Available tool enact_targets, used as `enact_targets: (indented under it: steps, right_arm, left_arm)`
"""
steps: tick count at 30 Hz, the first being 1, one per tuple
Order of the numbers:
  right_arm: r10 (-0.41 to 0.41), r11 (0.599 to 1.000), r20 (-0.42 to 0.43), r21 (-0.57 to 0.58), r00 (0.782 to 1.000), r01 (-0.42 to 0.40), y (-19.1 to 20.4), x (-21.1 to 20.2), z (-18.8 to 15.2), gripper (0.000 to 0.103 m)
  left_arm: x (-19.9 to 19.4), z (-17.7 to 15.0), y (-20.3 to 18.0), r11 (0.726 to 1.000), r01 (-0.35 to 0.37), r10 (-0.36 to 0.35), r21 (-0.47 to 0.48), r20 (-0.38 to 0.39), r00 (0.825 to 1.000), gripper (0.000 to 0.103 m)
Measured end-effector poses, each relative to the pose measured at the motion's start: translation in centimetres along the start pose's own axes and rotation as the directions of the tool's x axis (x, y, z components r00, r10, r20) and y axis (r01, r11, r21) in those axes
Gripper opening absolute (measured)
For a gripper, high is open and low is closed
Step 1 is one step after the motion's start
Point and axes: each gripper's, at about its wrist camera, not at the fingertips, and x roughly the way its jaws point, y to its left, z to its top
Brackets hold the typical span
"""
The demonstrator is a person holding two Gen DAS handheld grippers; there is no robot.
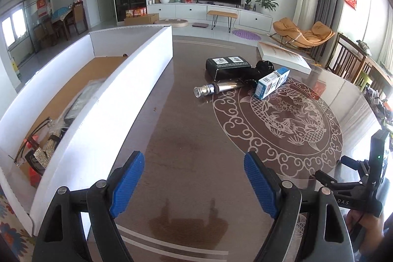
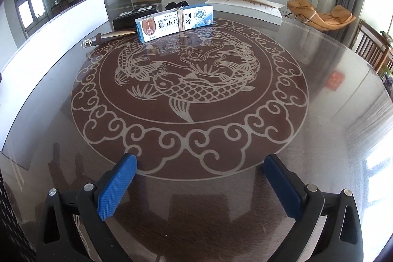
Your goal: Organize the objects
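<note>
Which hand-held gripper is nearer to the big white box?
Left. The left hand-held gripper hovers right beside the white box, open. The right hand-held gripper sits farther right, over the fish pattern.

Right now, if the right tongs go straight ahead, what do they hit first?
Bare table first; the right tongs stand open over it. Farther along that line, probably the blue-and-white box, though depth is hard to judge.

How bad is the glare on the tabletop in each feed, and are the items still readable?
Right wrist view: strong window glare washes the table at right; the blue-white box stays sharp. Left wrist view: milder sheen, gripper shadow near the bottom; the silver bottle is clear. Fisheye bends the white box wall.
</note>
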Motion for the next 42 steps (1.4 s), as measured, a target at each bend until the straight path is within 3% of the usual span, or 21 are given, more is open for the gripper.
enact_targets:
  steps: [5,10,35,38,42]
  right_arm:
    - [0.000,1.000,0.000,0.000,1.000,0.000,0.0,0.0,0.0,0.103]
    - [0.000,1.000,0.000,0.000,1.000,0.000,0.0,0.0,0.0,0.103]
    - [-0.001,1.000,-0.001,0.001,1.000,0.001,0.0,0.0,-0.1,0.103]
    - [0.000,1.000,-0.001,0.001,1.000,0.000,-0.1,0.0,0.0,0.103]
    - [0.000,1.000,-0.001,0.001,1.000,0.000,-0.1,0.0,0.0,0.103]
  left_arm:
    - [3.7,-2.2,-1.0,1.000,0.002,-0.002,-0.004,-0.085,0.996,0.083]
    - [5.5,-3.9,-1.9,1.000,0.007,-0.005,0.017,-0.121,0.993,0.083]
    - [6.4,-4.6,-2.5,0.998,-0.008,0.016,0.056,-0.147,0.989,0.083]
    - [6.4,-4.5,-2.5,0.999,-0.011,0.019,0.053,-0.147,0.989,0.085]
    - [6.7,-4.6,-2.0,0.999,-0.027,0.032,0.036,-0.155,0.987,0.098]
